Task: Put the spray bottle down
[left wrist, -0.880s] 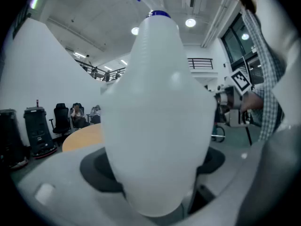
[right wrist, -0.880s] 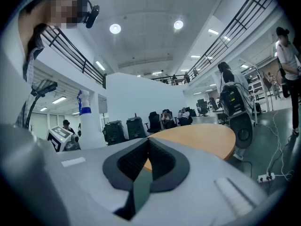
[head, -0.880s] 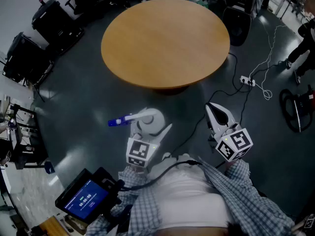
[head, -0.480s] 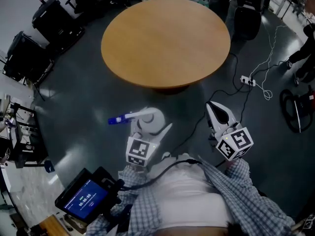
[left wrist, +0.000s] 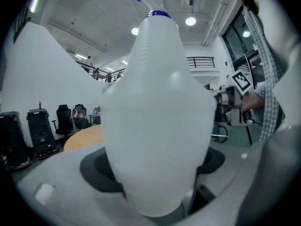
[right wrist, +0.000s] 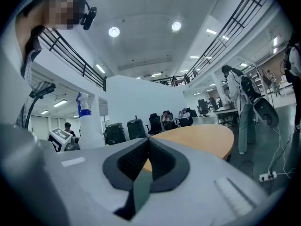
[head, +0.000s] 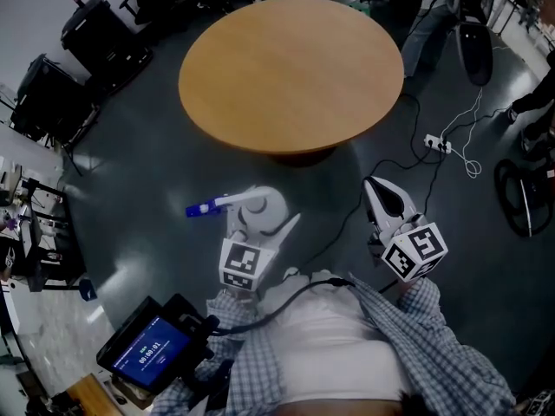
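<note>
Risk check: left gripper (head: 263,221) is clamping the spray bottle (head: 260,203) by its wide white body, jaws spread far apart and the blue nozzle above them. Round table (head: 290,68) is sitting well ahead of the jaws, so releasing here is likely dropping it on the floor. The smooth tapered body could be slipping too. Right gripper (head: 375,189) is idling closed and empty, off to the right.

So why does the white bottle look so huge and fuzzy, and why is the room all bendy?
Left gripper view: the spray bottle sits very close to the lens, so it looks giant and soft. Right gripper view: the wide lens curves the railings. Head view: dim but sharp.
</note>
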`<state>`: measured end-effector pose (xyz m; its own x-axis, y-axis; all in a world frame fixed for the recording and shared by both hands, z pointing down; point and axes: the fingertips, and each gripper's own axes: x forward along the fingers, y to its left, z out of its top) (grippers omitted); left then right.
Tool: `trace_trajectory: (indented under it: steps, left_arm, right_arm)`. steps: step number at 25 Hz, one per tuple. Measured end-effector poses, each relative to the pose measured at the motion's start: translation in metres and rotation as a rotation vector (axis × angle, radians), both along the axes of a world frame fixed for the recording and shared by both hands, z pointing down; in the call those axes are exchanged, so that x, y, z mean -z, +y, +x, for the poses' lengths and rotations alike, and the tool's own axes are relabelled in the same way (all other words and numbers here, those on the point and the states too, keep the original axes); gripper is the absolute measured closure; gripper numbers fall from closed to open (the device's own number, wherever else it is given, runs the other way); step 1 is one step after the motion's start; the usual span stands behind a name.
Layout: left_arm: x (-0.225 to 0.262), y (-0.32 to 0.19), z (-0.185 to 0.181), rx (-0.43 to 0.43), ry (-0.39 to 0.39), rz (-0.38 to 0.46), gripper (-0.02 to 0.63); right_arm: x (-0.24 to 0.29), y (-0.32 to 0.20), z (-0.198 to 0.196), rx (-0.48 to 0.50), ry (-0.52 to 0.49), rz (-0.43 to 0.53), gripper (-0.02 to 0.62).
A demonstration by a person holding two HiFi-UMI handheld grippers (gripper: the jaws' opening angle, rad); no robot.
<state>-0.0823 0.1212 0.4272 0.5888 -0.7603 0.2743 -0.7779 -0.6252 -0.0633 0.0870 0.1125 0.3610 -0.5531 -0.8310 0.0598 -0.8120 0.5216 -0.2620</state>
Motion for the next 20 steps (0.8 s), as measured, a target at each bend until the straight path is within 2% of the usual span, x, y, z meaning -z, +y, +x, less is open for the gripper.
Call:
trace_trajectory:
  steps: [5,13,17,20]
  left_arm:
    - [-0.002,0.011,0.016,0.016,-0.006,0.014,0.186]
    - [-0.003,0.024,0.038,-0.008,-0.008,0.019,0.186]
    - [0.003,0.018,0.036,0.001,-0.006,0.040,0.186]
    - [0.003,-0.004,0.038,0.006,-0.001,0.050,0.186]
  right_arm:
    - [-0.003,0.013,0.020,0.000,-0.006,0.005,0.592]
    - [-0.005,0.027,0.044,-0.018,-0.006,0.017,0.592]
    - [-0.009,0.031,0.045,-0.018,-0.005,0.014,0.592]
    - [-0.015,0.013,0.051,-0.026,0.001,0.002,0.592]
